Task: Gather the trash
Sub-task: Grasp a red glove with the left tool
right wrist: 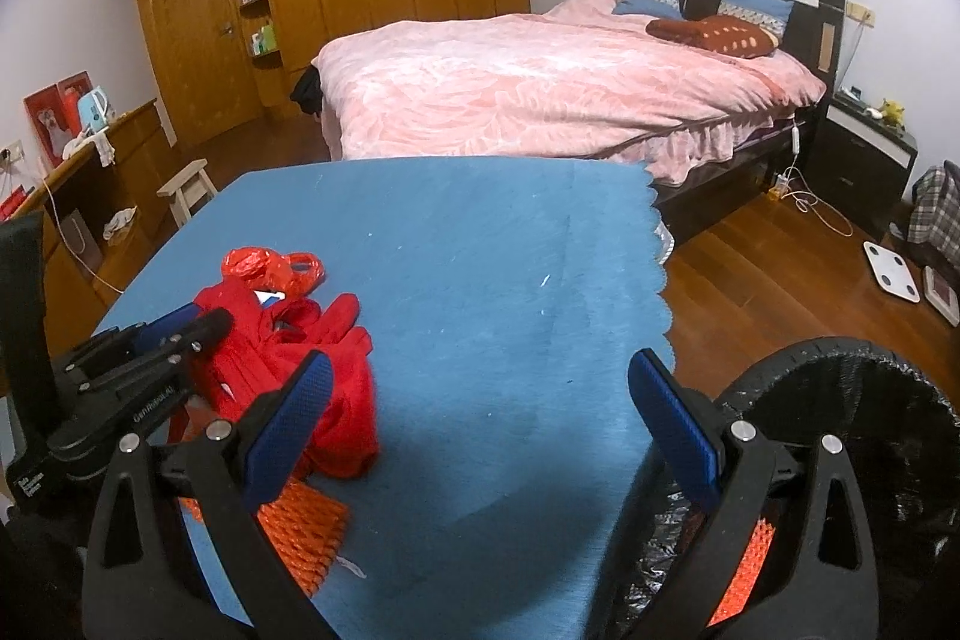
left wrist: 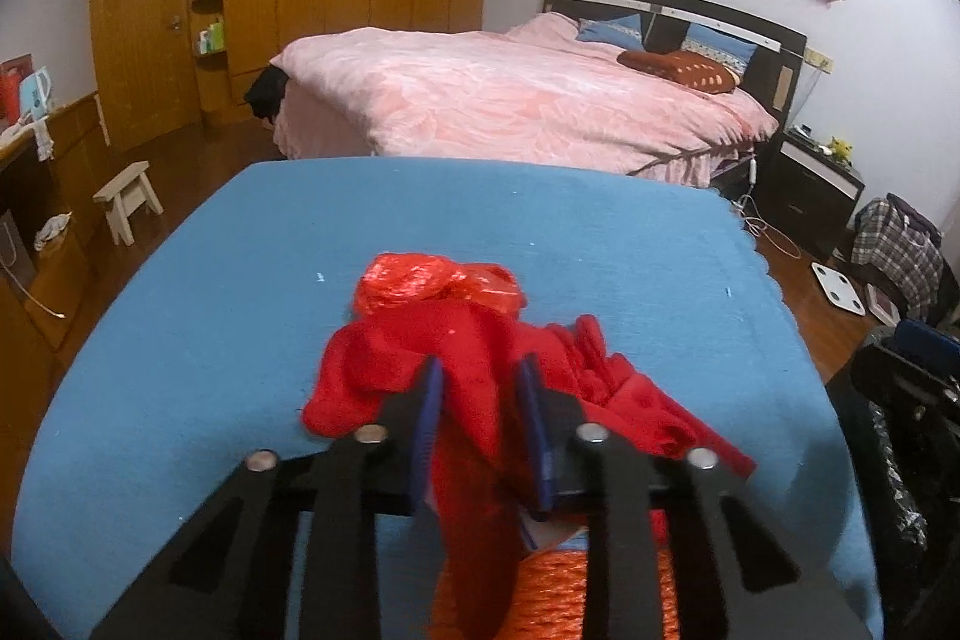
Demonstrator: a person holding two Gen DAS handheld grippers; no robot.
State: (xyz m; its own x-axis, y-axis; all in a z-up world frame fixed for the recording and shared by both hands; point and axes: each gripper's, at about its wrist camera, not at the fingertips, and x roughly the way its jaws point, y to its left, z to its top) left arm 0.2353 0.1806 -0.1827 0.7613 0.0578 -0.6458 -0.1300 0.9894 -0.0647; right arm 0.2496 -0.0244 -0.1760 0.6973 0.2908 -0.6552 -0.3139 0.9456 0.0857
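- Left gripper (left wrist: 480,376): jaws drawn close on a fold of the red cloth bundle (left wrist: 468,370); blue pads press the fabric from both sides. Clenched on the cloth, as far as its own camera shows.
- Right gripper (right wrist: 480,388): jaws spread wide, nothing between them; only bare blue tablecloth (right wrist: 480,250) shows in the gap.
- Red cloth bundle (right wrist: 312,370): lies on the near left part of the table, long axis running roughly from the near edge away toward the bed (right wrist: 540,88). A crumpled red plastic bag (right wrist: 270,268) sits touching its far end.
- Orange netting (right wrist: 300,526): on the cloth at the near edge, just beside the bundle, partly under the right gripper's left finger.
- Black-lined bin (right wrist: 852,430): off the table's right near corner, close under the right gripper; a scrap of orange netting shows inside it.
- Governing relation: the bundle lies left of the right gripper and the bin to its right, so the held cloth must travel rightward across the table corner. The left gripper is the nearer tool to the bundle, the right one nearer to the bin.
- View differences: the left wrist camera shows the pinch itself but only a dark edge of the bin (left wrist: 900,400); the right wrist camera shows the bin mouth, the left gripper (right wrist: 198,325) from the side, and the bundle's full outline.
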